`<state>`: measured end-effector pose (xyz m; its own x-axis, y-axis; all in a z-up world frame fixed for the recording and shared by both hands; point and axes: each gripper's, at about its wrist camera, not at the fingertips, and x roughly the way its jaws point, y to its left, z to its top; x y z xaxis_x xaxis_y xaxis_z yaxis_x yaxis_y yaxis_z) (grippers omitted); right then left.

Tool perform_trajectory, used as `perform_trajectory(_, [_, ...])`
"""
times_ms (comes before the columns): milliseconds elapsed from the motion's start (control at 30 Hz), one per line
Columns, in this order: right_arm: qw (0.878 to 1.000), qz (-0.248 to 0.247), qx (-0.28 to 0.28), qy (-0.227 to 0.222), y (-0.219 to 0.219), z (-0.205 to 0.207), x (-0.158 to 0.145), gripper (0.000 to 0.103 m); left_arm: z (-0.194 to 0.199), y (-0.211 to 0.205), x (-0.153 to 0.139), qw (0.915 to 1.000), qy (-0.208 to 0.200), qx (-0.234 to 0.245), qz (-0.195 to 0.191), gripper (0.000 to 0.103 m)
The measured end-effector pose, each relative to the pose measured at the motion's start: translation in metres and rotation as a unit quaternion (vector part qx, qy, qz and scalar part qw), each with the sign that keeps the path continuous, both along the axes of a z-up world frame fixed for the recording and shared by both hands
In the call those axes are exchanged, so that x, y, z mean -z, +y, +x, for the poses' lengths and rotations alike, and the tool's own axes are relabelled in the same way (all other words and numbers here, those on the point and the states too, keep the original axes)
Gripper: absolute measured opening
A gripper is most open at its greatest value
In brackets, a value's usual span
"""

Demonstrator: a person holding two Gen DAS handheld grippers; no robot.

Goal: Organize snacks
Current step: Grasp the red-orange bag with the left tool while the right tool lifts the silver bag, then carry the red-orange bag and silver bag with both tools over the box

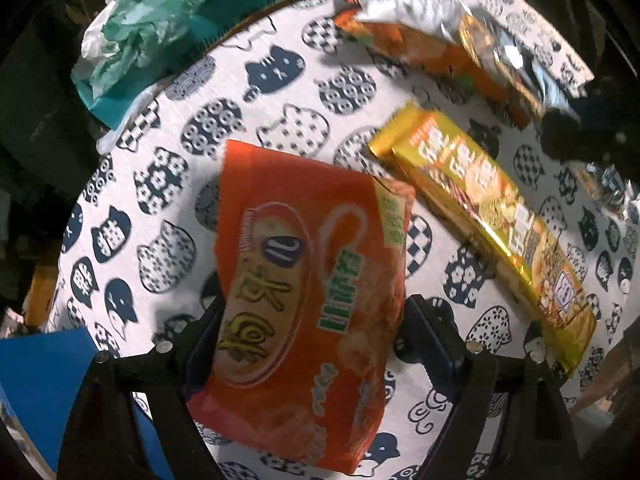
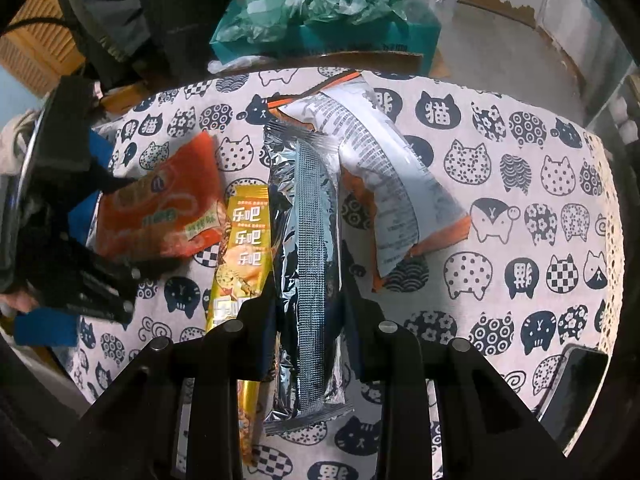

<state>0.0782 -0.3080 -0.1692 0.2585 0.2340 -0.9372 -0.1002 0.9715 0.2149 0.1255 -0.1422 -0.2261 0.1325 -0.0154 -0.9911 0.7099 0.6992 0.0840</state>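
Observation:
My left gripper (image 1: 312, 320) is shut on an orange snack bag (image 1: 308, 280) and holds it above the cat-print tablecloth (image 1: 160, 208); the bag also shows in the right wrist view (image 2: 160, 216). My right gripper (image 2: 308, 304) is shut on a long silver foil pack (image 2: 308, 240), seam side up. A gold biscuit pack (image 1: 488, 224) lies on the cloth just right of the orange bag, and shows left of the silver pack in the right wrist view (image 2: 240, 248). A white-backed orange bag (image 2: 384, 168) lies behind the silver pack.
A teal box stuffed with green plastic bags (image 2: 320, 12) stands beyond the table's far edge. A dark phone-like slab (image 2: 580, 380) lies at the table's right near edge. A blue object (image 1: 36, 392) sits at lower left. Cardboard is at the back right.

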Motion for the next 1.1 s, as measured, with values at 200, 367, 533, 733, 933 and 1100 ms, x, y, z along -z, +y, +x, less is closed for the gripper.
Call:
perform_trajectory(200, [1.000,-0.002,-0.004,-0.005,0.004,0.001,-0.001,0.028,-0.011,-0.004,0.004,0.9997,-0.014,-0.015,0.011,0.088])
perform_trajectory(367, [1.000,-0.003,-0.005,-0.010,0.003,-0.001,-0.005,0.028,-0.016,0.006,-0.003,0.9990,-0.030,-0.033,-0.002,0.062])
perform_trajectory(533, [1.000,-0.002,-0.003,-0.013,0.001,-0.004,-0.009,0.028,-0.023,0.011,-0.014,0.9975,-0.038,-0.059,-0.009,0.052])
perform_trajectory(733, [1.000,-0.003,-0.009,-0.022,0.006,-0.008,-0.017,0.028,-0.044,0.022,-0.034,0.9947,-0.056,-0.084,-0.018,0.048])
perform_trajectory(933, [0.999,-0.001,-0.013,-0.033,0.011,-0.012,-0.029,0.028,-0.058,0.036,-0.071,0.9890,-0.078,-0.118,-0.043,0.048])
perform_trajectory(1100, [0.999,-0.001,-0.021,-0.048,0.023,-0.015,-0.043,0.028,-0.063,0.039,-0.101,0.9833,-0.093,-0.142,-0.065,0.049])
